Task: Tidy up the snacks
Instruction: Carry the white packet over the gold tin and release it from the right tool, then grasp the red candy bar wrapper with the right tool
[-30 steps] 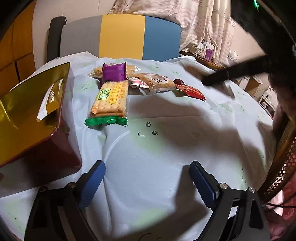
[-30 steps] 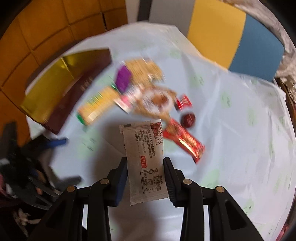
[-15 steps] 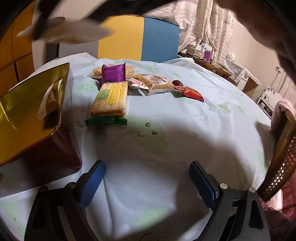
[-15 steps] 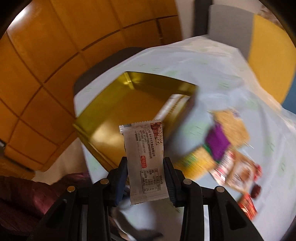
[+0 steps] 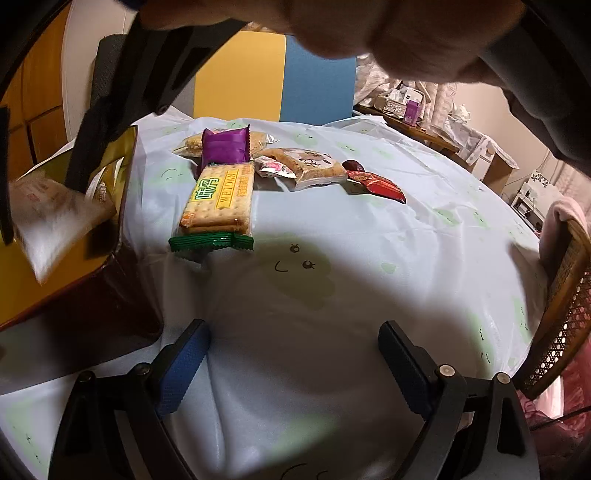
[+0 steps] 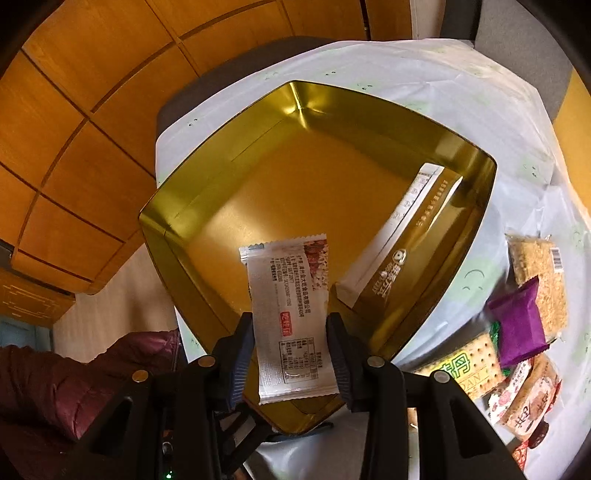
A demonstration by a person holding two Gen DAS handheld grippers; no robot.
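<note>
A white snack packet hangs over the open gold tin, held between the blue pads of my right gripper, whose jaws are opening. A long white-and-gold box leans inside the tin against its right wall. In the left wrist view the same packet shows blurred above the tin at the left. My left gripper stands open over bare tablecloth with nothing between its fingers. The other snacks lie at the far side of the table: a green-ended cracker pack, a purple packet and a red packet.
A hand and the right gripper's black frame cross the top of the left wrist view. A grey, yellow and blue chair back stands behind the table, and a wicker chair at its right edge. Wooden panelling is beyond the tin.
My right gripper carried the white packet from above the snack pile leftward to over the gold tin. The left gripper stayed still and open.
</note>
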